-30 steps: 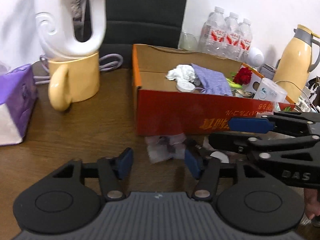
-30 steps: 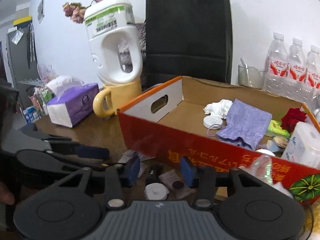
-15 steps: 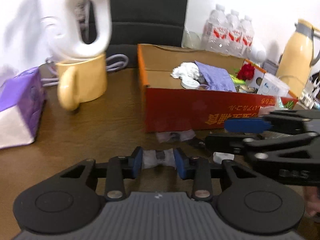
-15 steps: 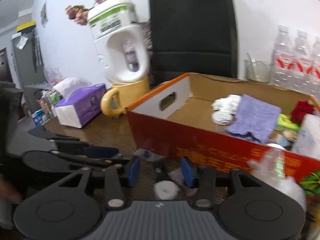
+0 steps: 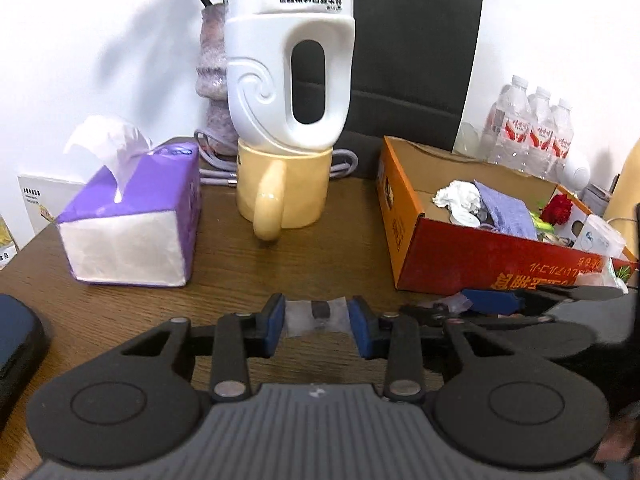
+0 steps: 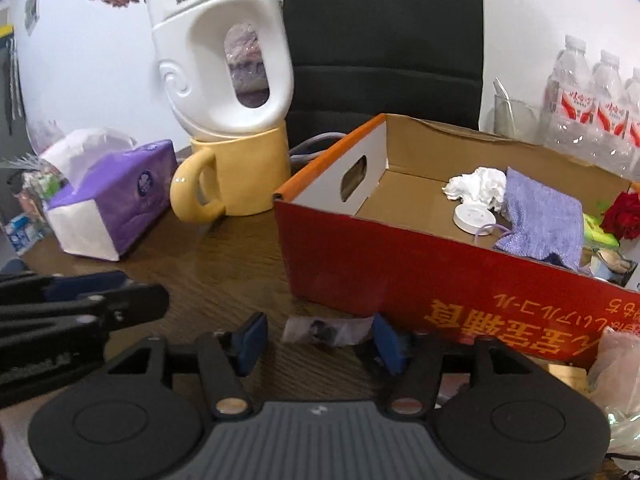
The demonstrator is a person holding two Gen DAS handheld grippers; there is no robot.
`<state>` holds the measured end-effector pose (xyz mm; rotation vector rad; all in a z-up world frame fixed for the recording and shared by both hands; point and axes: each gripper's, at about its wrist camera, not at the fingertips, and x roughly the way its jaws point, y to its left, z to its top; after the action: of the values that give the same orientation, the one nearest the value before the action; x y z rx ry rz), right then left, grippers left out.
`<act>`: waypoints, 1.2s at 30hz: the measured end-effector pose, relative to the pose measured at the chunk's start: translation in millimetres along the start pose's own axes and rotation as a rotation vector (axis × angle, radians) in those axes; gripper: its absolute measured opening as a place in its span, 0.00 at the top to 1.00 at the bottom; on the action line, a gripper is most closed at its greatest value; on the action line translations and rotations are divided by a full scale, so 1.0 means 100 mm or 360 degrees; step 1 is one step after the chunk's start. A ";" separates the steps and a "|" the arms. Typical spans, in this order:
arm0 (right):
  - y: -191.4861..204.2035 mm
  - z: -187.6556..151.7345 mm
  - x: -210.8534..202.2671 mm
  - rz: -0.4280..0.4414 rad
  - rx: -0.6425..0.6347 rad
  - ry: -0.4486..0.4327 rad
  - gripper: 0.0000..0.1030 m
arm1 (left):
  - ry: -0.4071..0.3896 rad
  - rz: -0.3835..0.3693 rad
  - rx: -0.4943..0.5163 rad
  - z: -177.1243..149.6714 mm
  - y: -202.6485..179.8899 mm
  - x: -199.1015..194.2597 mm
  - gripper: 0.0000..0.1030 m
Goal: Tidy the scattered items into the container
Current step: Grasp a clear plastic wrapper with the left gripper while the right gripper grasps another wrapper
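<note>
My left gripper (image 5: 316,320) is shut on a small clear packet (image 5: 304,318) with a dark piece inside, held just above the brown table. The red cardboard box (image 5: 460,260) stands to its right, holding a crumpled tissue, a purple cloth (image 6: 540,216), a white lid and a red rose. My right gripper (image 6: 320,342) is low in front of the box (image 6: 380,272) with its jaws opening. A second clear packet (image 6: 324,330) lies on the table between its fingers; the left pad stands clear of it. In the left wrist view the right gripper's fingers (image 5: 492,302) show at the right.
A yellow mug (image 5: 280,188) with an upturned white detergent bottle (image 5: 288,60) on it stands behind, and a purple tissue box (image 5: 132,220) sits to its left. A black bag, water bottles (image 5: 532,132) and a dark object (image 5: 16,340) at the left edge surround the space.
The left gripper shut on the clear packet and swung left with it. The right gripper moved left along the box front and its jaws widened; the small white round piece is out of view.
</note>
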<state>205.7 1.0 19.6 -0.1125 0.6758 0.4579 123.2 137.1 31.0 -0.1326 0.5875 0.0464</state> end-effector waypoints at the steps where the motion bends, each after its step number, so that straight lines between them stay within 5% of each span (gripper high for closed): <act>1: 0.06 -0.01 0.02 -0.0028 -0.0036 -0.0005 0.45 | -0.0005 0.0009 -0.0004 0.00 0.01 0.00 0.65; 5: 0.10 -0.03 -0.01 -0.0013 -0.0080 -0.0028 0.67 | 0.0024 0.0019 -0.0003 -0.02 0.03 0.05 0.65; 10: 0.07 -0.08 -0.09 0.0027 -0.0114 -0.0034 0.69 | 0.0022 0.0000 0.0047 -0.05 -0.05 0.04 0.65; 12: 0.03 -0.10 -0.20 0.0053 -0.0094 -0.0063 0.80 | 0.0010 -0.0019 0.0057 -0.06 -0.10 0.01 0.65; 24: -0.55 -0.58 -1.51 -0.0029 0.0147 -0.0252 0.80 | -0.0064 -0.0208 0.0174 -0.48 -0.91 -0.67 0.65; 36: -0.57 -1.31 -2.42 -0.0183 0.0106 -0.0335 0.80 | -0.0053 -0.0281 0.0254 -1.13 -1.38 -1.40 0.65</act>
<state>-10.9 -172.3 66.5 -0.0388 0.4746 0.3309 -44.4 -16.3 30.8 -0.0282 0.5423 -0.1690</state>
